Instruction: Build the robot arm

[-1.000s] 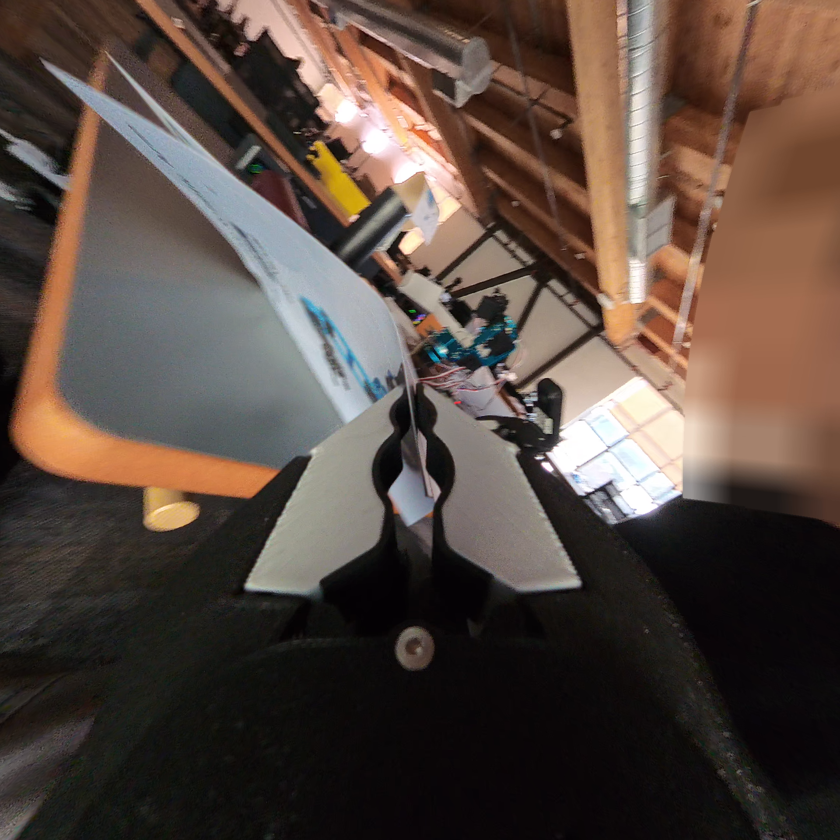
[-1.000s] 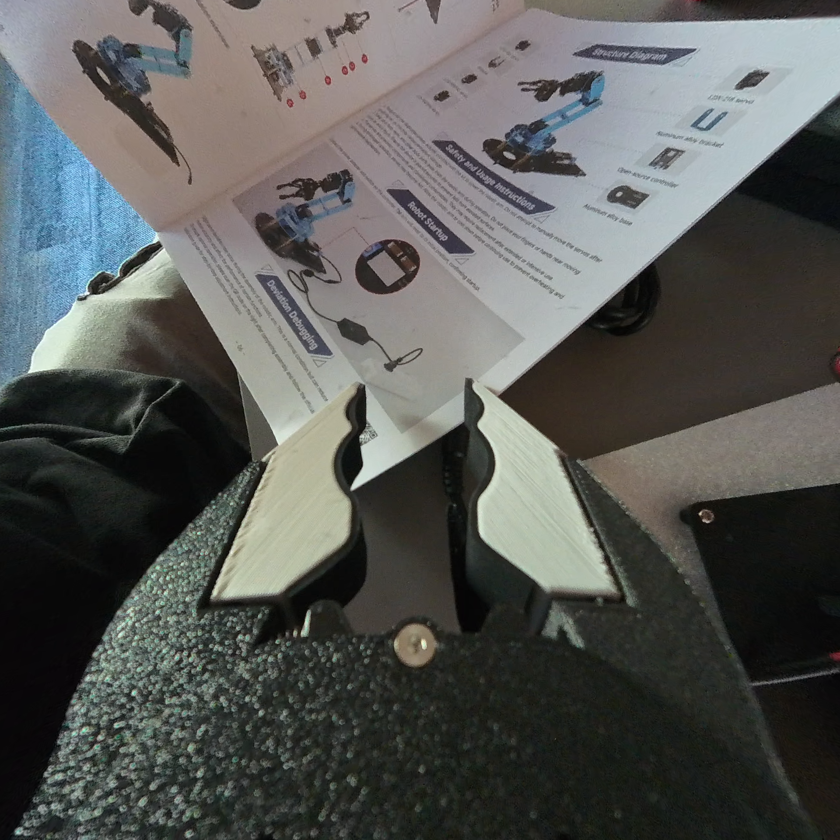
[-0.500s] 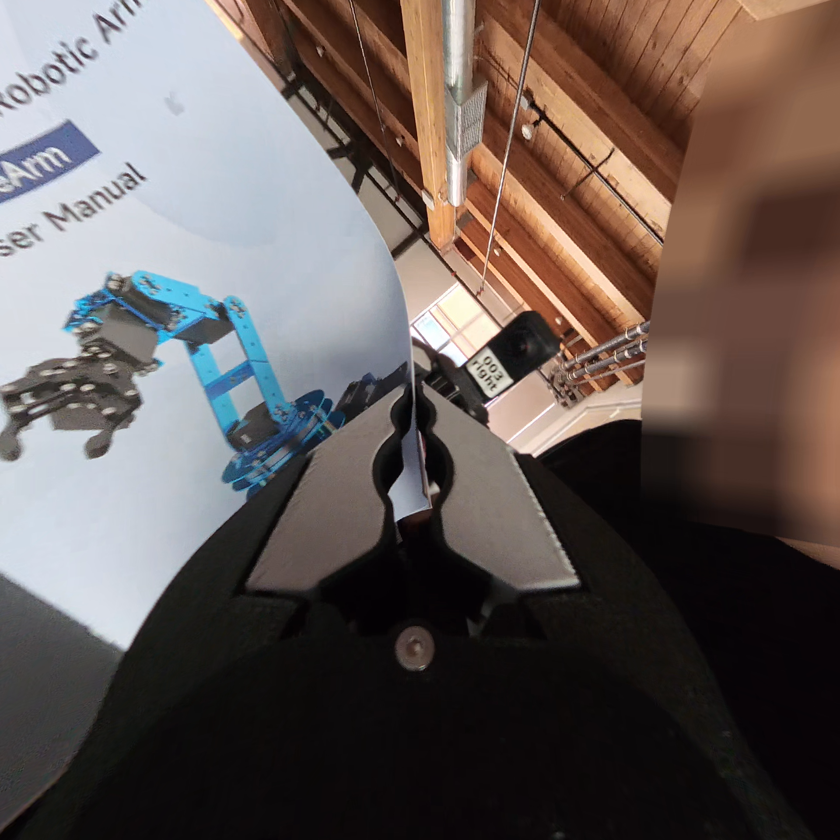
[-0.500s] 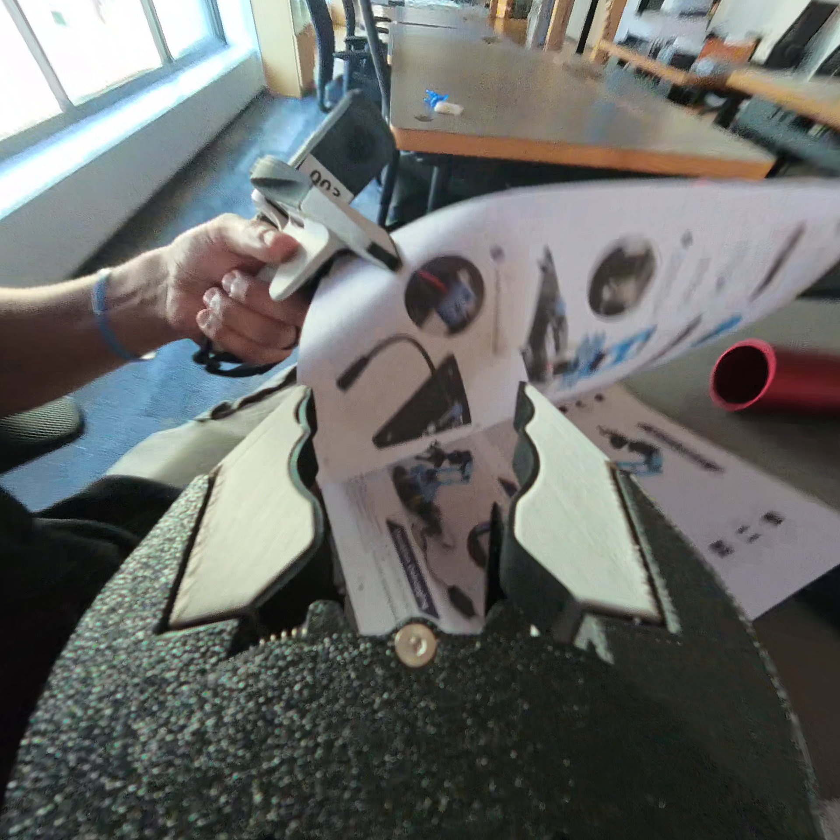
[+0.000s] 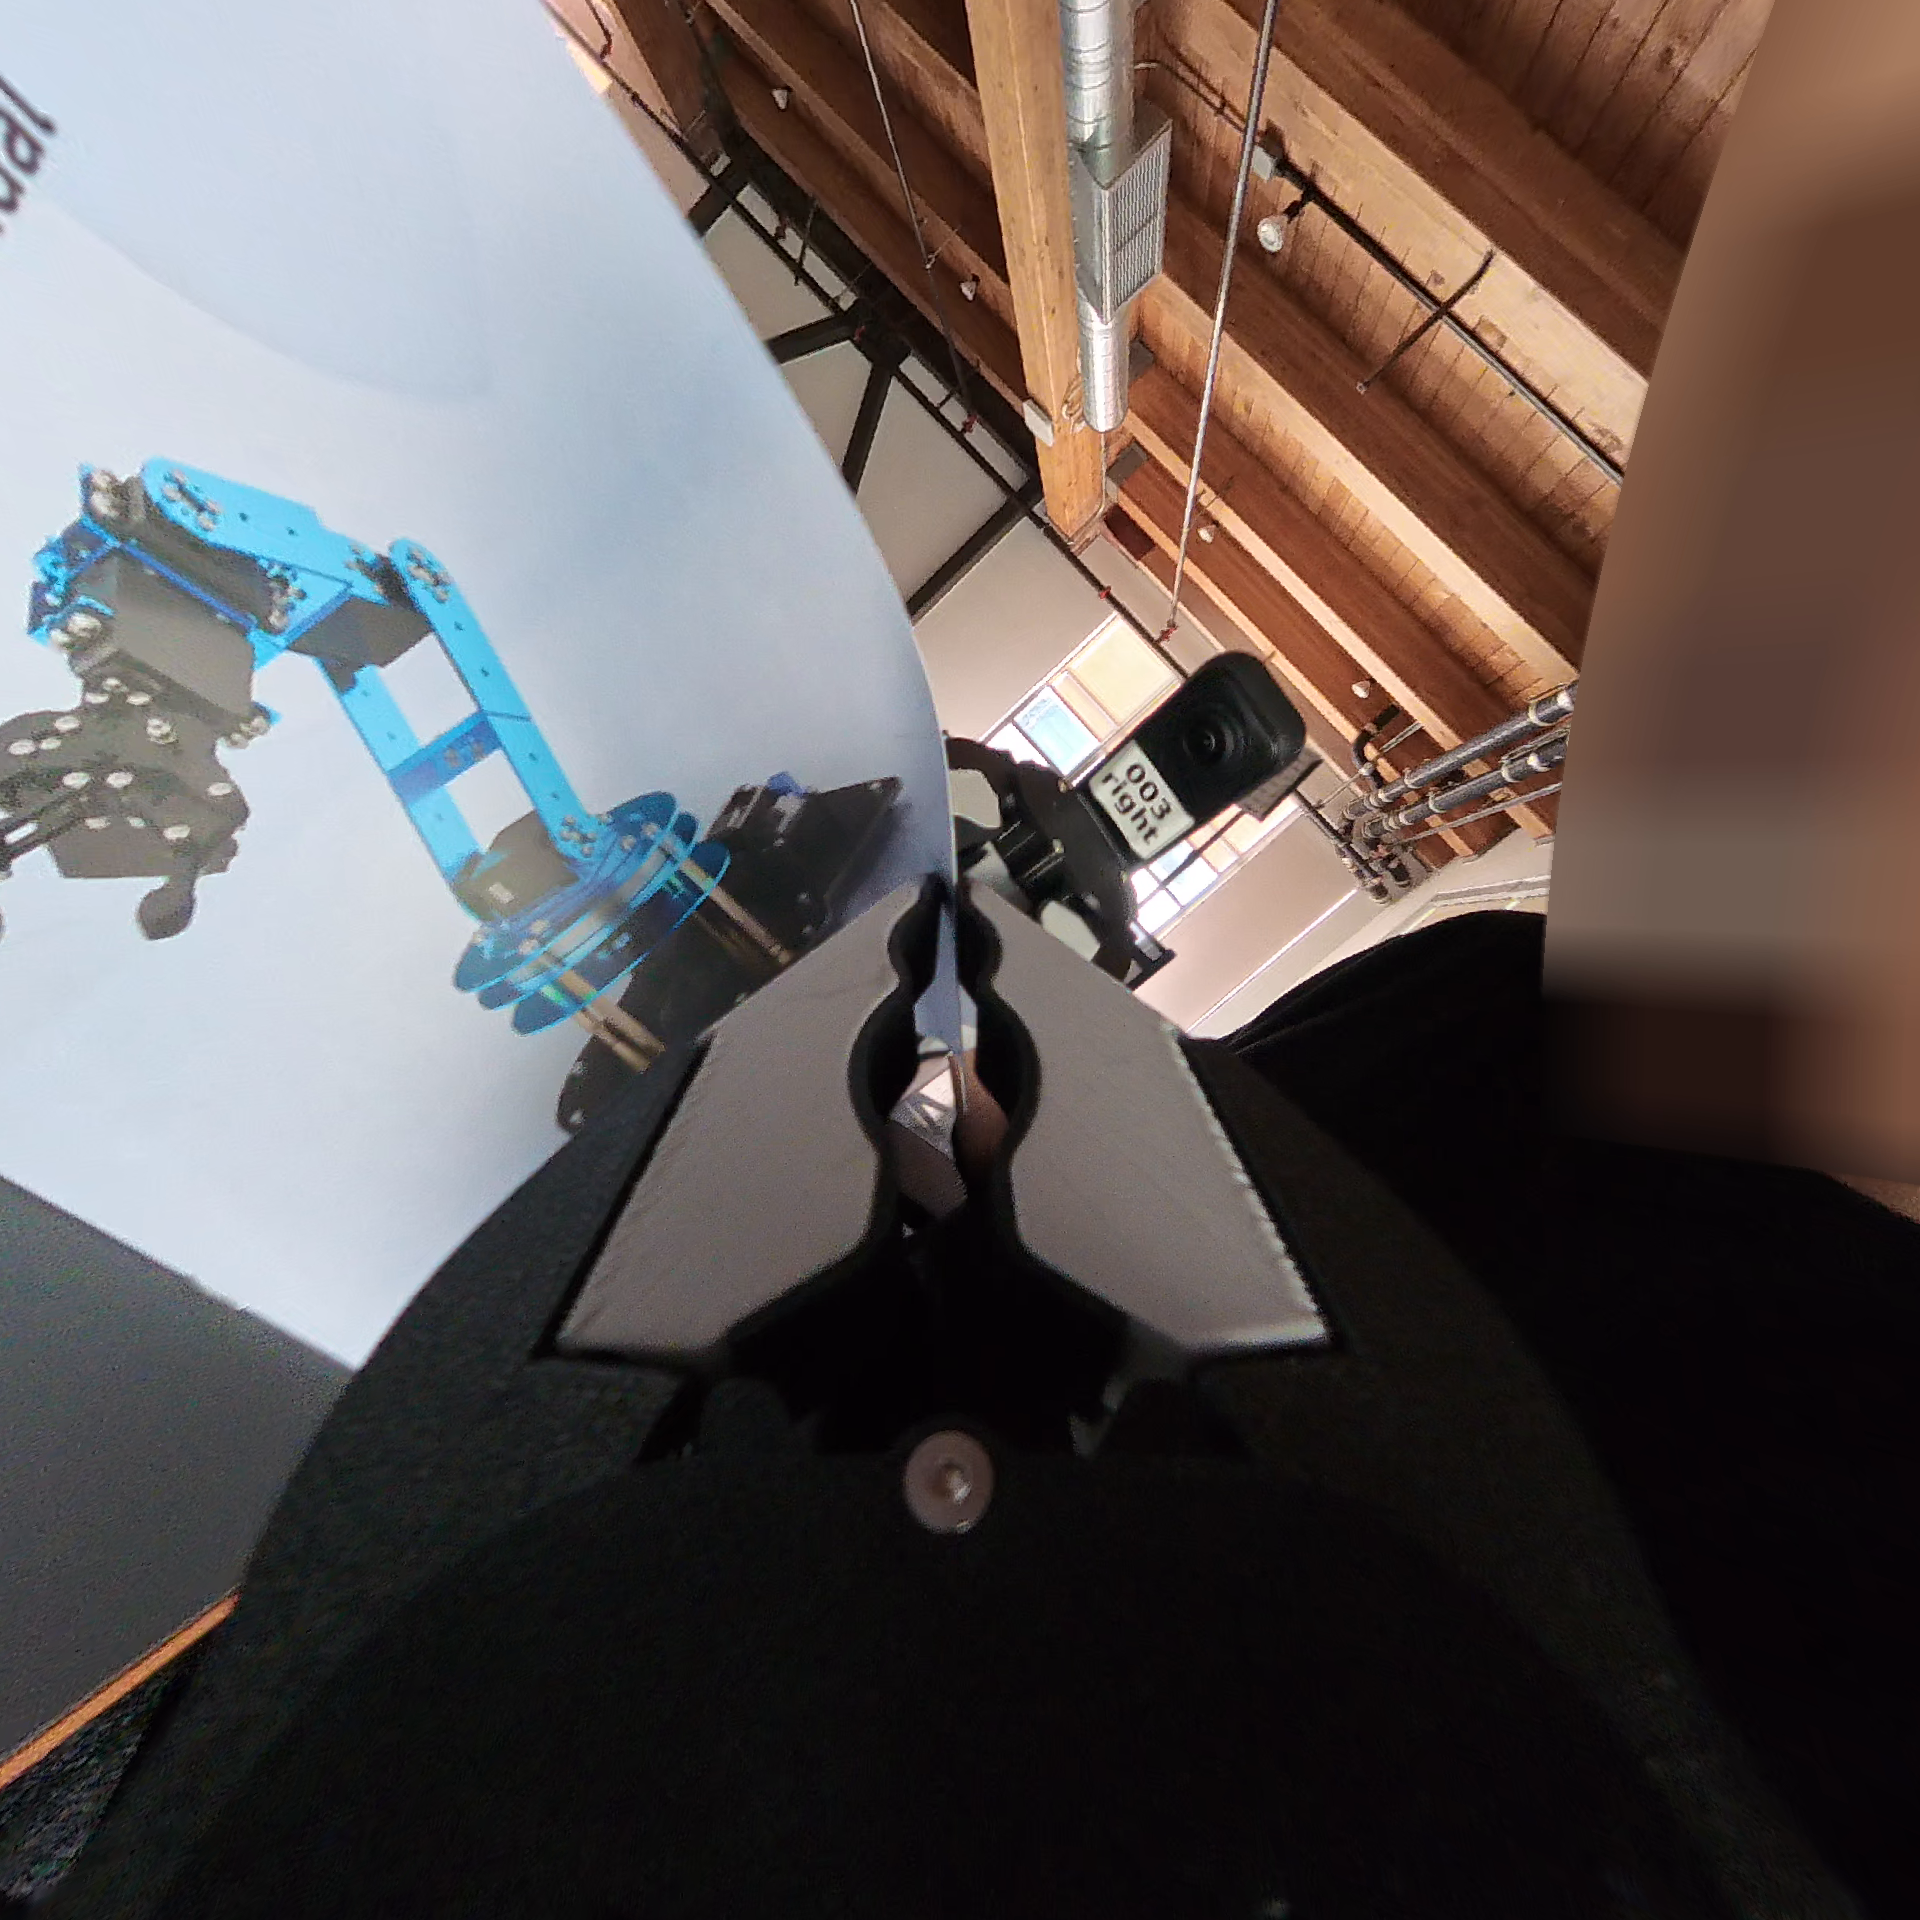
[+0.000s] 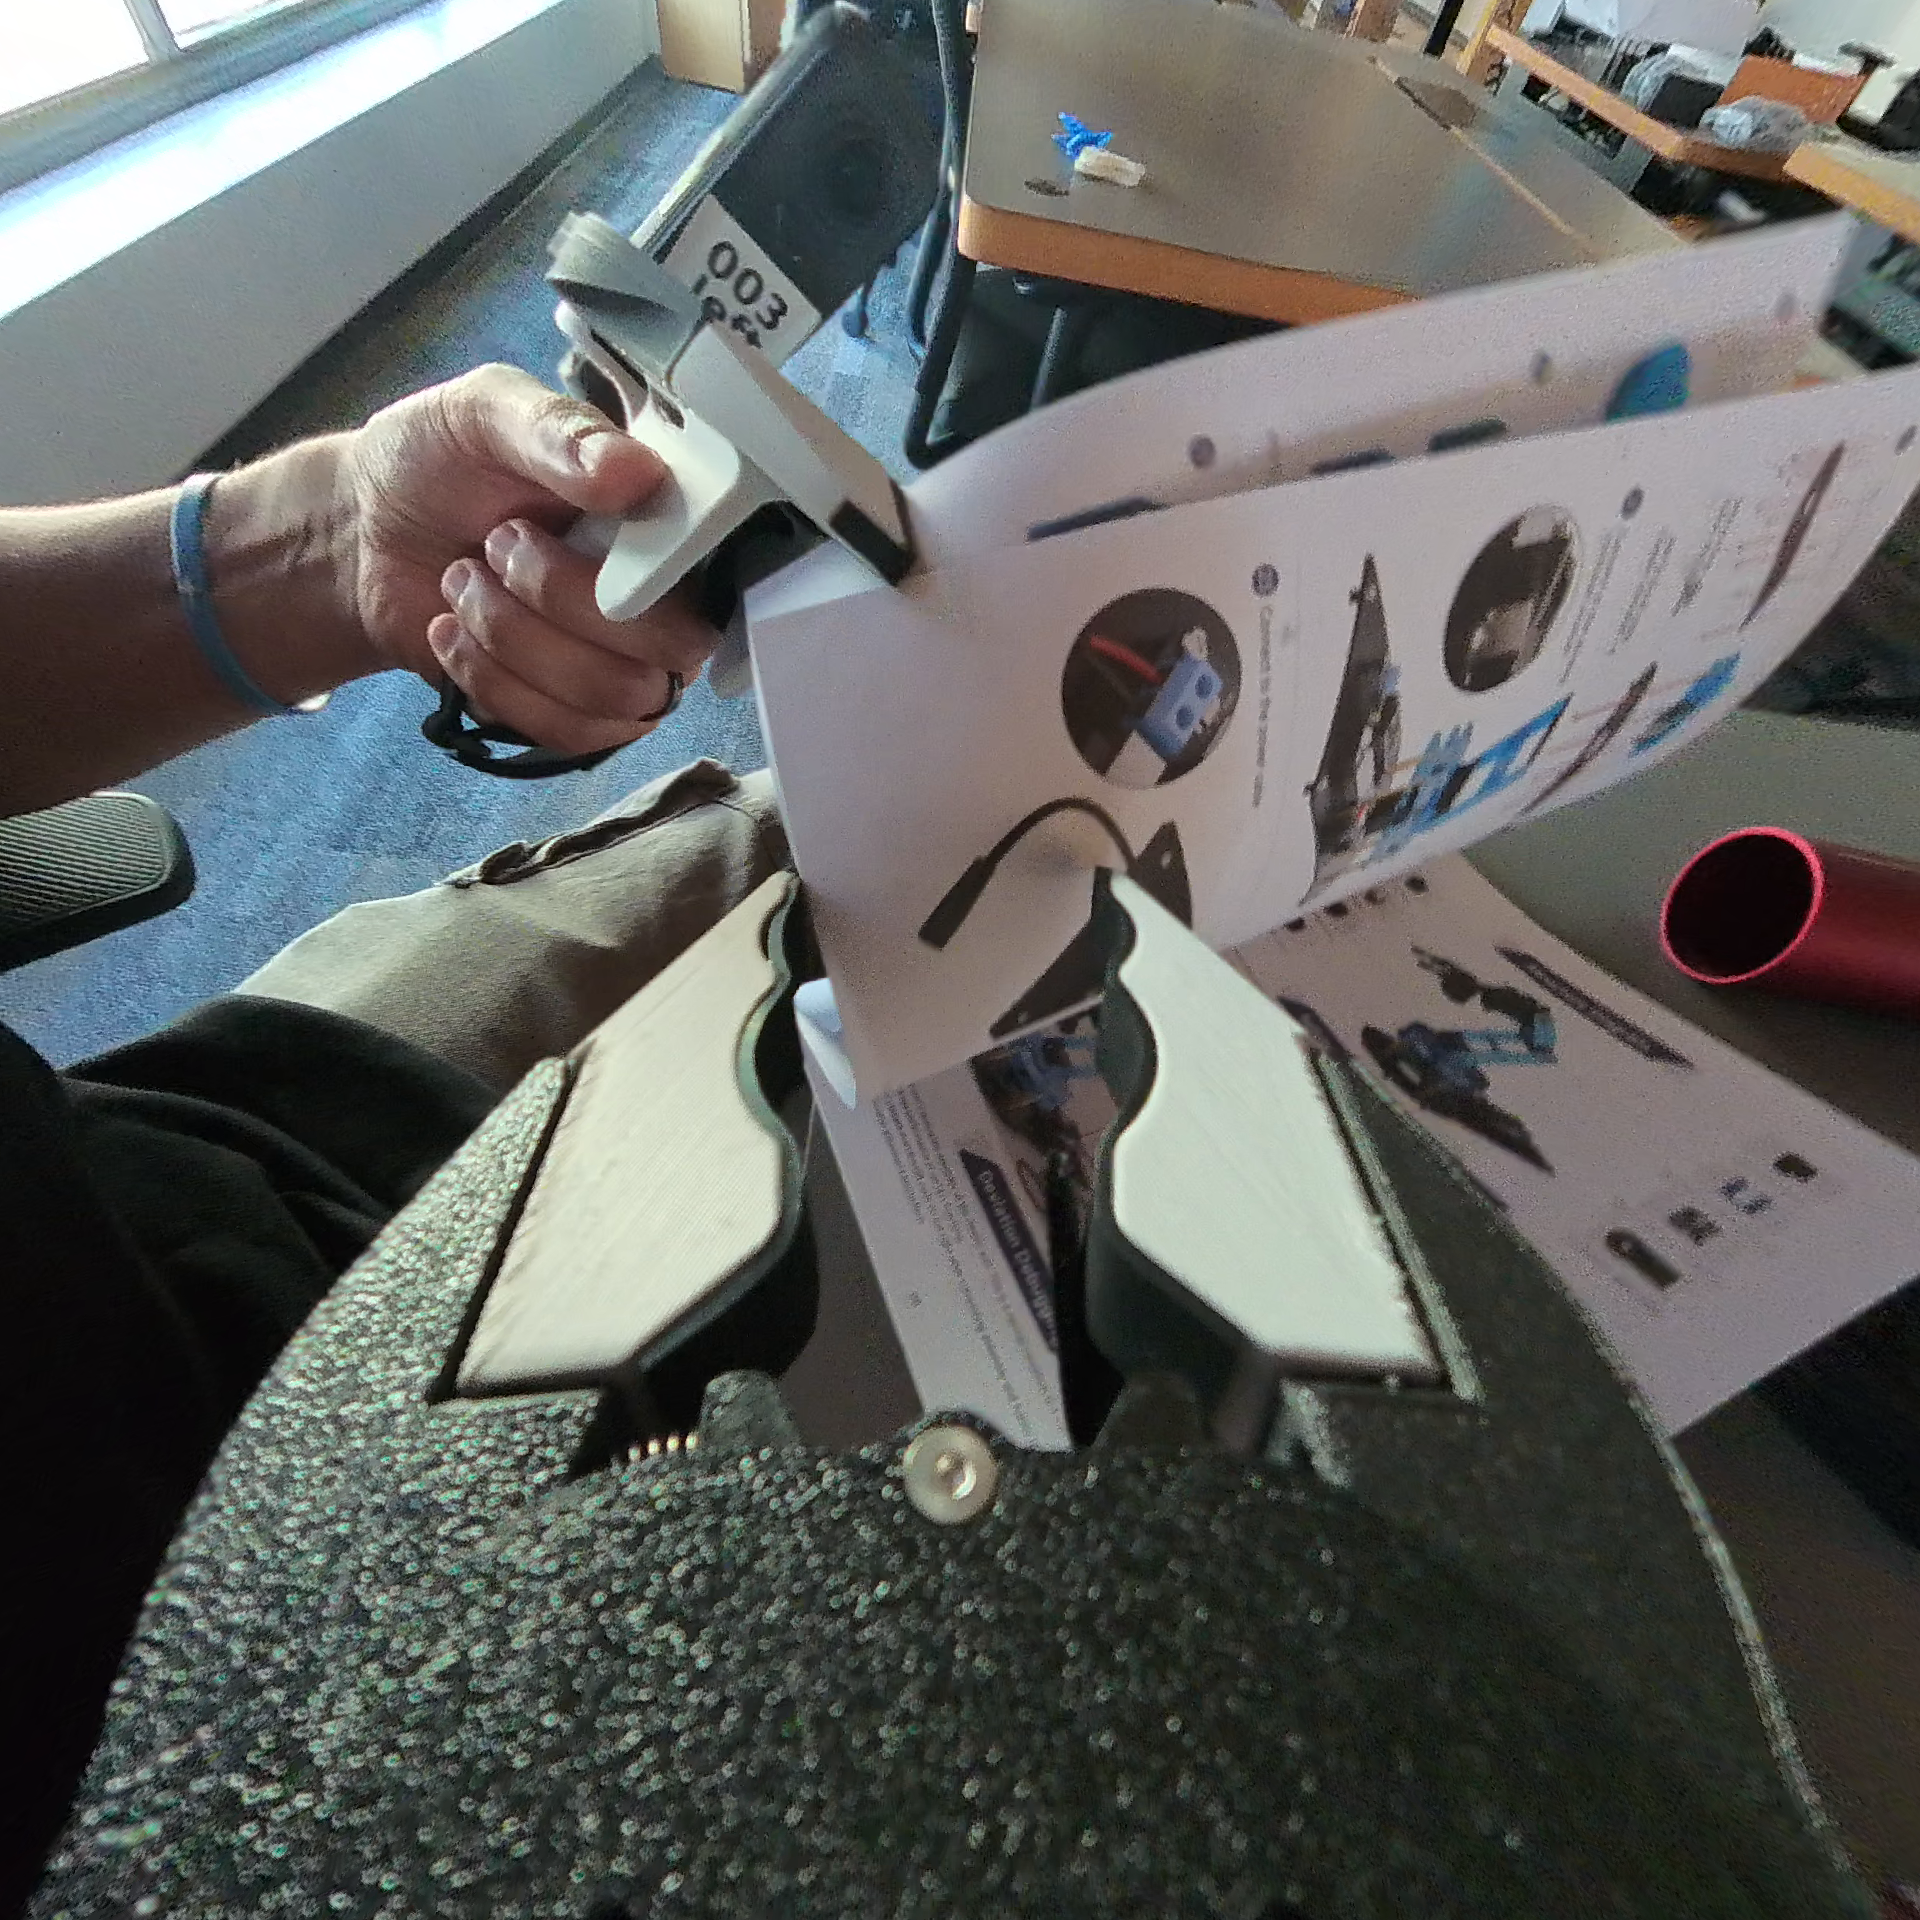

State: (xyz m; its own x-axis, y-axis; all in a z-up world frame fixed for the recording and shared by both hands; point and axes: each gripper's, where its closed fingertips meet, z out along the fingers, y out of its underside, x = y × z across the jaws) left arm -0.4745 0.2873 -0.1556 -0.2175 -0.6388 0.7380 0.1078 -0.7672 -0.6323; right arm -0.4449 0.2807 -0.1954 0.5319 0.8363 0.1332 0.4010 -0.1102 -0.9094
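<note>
A white folded manual (image 5: pixel 364 416) printed with pictures of a blue robot arm is partly lifted off a dark table. My left gripper (image 5: pixel 948 904) is shut on the corner of its raised flap and points up toward the ceiling. In the right wrist view a hand (image 6: pixel 499 540) holds that left gripper (image 6: pixel 894 551) at the flap's upper corner. My right gripper (image 6: pixel 951 894) is open, and the lower edge of the raised flap (image 6: pixel 1039 675) hangs between its fingers. The rest of the manual (image 6: pixel 1558 1143) lies flat on the table. The right gripper also shows in the left wrist view (image 5: pixel 1039 831).
A red tube (image 6: pixel 1766 914) lies on the table to the right of the manual. Another orange-edged table (image 6: pixel 1247 156) stands farther back. The person's lap (image 6: pixel 468 935) is at the left, over blue carpet. Wooden beams and a duct (image 5: pixel 1101 208) are overhead. My right fingertips sit around 5 cm from my left ones.
The left gripper has lifted the manual's flap and tilted up toward the ceiling. The right gripper has swung up from the flat page, opened wider, and now has the flap's lower edge between its fingers.
</note>
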